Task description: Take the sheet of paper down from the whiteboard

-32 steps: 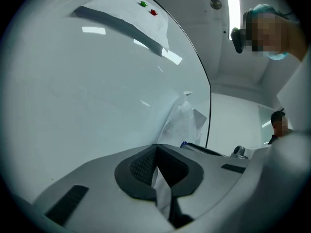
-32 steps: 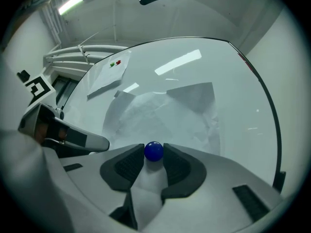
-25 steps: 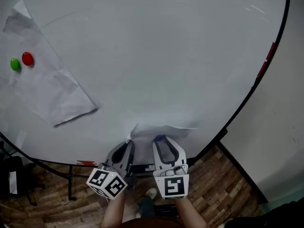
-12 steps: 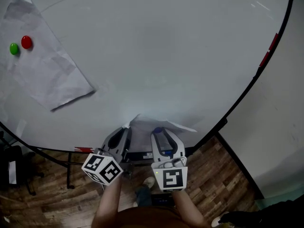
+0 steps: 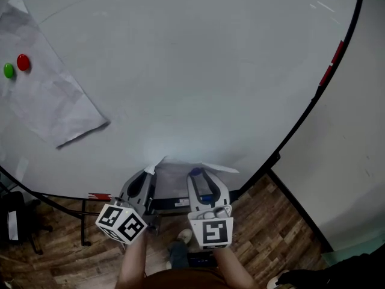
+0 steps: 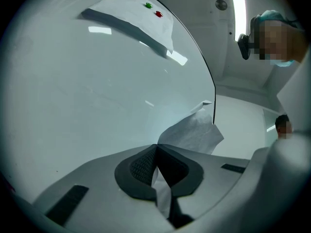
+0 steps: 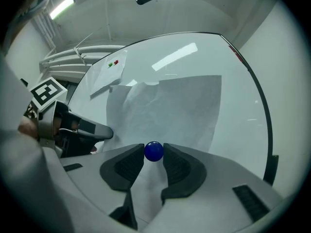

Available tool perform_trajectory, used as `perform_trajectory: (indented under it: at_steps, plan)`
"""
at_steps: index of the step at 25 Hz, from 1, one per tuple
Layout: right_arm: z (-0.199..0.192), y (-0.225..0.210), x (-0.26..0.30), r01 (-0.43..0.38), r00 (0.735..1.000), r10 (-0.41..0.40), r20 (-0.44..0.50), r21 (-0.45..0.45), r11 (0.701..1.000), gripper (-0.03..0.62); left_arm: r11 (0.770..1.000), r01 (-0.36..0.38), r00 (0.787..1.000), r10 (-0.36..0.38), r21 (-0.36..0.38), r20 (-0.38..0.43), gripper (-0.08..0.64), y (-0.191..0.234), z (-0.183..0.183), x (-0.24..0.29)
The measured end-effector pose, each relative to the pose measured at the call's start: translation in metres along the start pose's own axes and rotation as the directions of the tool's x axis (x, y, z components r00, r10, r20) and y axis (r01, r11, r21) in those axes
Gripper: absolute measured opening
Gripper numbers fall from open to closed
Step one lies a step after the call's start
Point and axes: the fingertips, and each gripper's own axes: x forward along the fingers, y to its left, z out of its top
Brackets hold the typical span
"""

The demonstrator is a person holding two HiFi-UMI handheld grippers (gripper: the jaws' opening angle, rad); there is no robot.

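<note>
At your left claw (image 6: pixel 155 150): pinched shut on the sheet (image 6: pixel 192 132) edge | right claw (image 7: pixel 154 155): closed on the blue magnet (image 7: pixel 154 151) | sheet: low on the whiteboard (image 5: pixel 198 71), its top has sagged toward you over the last second | read: probably nearly free | second sheet (image 5: pixel 51 98): pinned upper left.

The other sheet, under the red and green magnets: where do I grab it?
Pinch the sheet by its lower right corner, from the right: that edge casts a shadow, likely lifted; the red magnet and green magnet pin the far end.
</note>
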Motion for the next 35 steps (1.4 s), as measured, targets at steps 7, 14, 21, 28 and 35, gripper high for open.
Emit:
perform_trajectory:
  at_steps: [7, 14, 21, 28, 35]
  plan:
    - [-0.006, -0.008, -0.003, 0.022, 0.999, -0.023, -0.041, -0.007, 1.0, 0.137, 1.0, -0.019, 1.0, 0.019, -0.005, 0.017, 0.025, 0.005, 0.004, -0.009]
    - [-0.008, -0.009, -0.009, 0.012, 0.997, -0.013, -0.075, -0.024, 1.0, 0.137, 0.999, -0.049, 0.998, 0.05, -0.021, 0.033, 0.025, 0.011, 0.006, -0.023]
    - [-0.007, -0.009, -0.016, 0.007, 0.996, -0.01, -0.086, -0.029, 1.0, 0.137, 0.996, -0.083, 0.995, 0.085, -0.036, 0.054, 0.025, 0.016, 0.011, -0.041]
    - [-0.008, -0.01, -0.026, 0.007, 0.995, -0.01, -0.098, -0.027, 1.0, 0.137, 0.995, -0.102, 0.993, 0.103, -0.022, 0.057, 0.024, 0.012, 0.01, -0.053]
    - [-0.011, -0.02, -0.036, 0.038, 0.992, -0.04, -0.123, -0.013, 0.999, 0.137, 0.979, -0.078, 0.987, 0.102, -0.187, 0.121, 0.023, 0.021, 0.013, -0.068]
